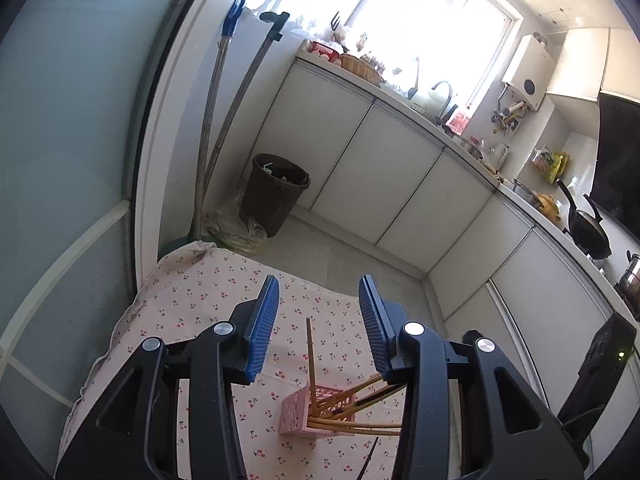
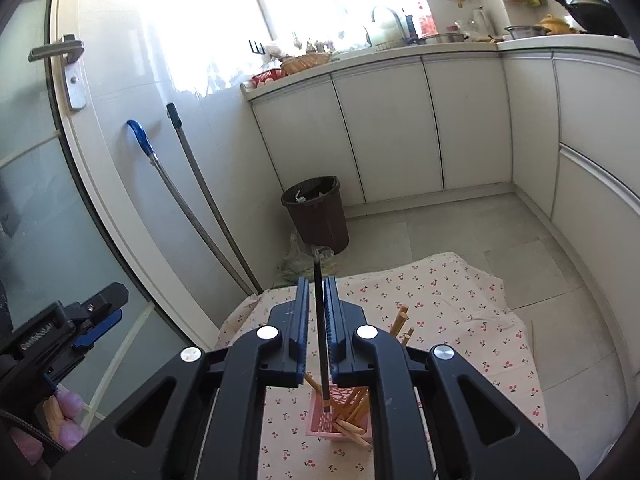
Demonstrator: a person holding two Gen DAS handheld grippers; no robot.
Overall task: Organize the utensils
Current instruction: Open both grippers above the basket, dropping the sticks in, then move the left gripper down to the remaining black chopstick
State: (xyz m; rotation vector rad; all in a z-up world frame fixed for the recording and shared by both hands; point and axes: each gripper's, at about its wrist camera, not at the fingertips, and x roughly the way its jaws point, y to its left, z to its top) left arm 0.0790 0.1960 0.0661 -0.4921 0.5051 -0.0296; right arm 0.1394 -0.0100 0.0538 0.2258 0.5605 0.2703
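A pink perforated holder [image 2: 320, 424] stands on the cherry-print cloth [image 2: 460, 312], with several wooden chopsticks [image 2: 356, 408] leaning in it. My right gripper [image 2: 317, 280] is directly above it. A black chopstick [image 2: 320, 320] stands upright between its blue pads, lower end inside the holder. It rests against the right pad with a gap to the left pad, so the jaws are open. In the left wrist view my left gripper [image 1: 319, 284] is open and empty, above and behind the holder [image 1: 296, 412] and its chopsticks [image 1: 310, 356]. The left gripper [image 2: 96, 320] also shows at the far left.
A brown waste bin [image 2: 318, 212] and a plastic bag sit on the floor beyond the cloth. Two mop handles [image 2: 192, 208] lean against the wall by a glass door. White cabinets [image 2: 400, 128] with a cluttered counter run along the back and right.
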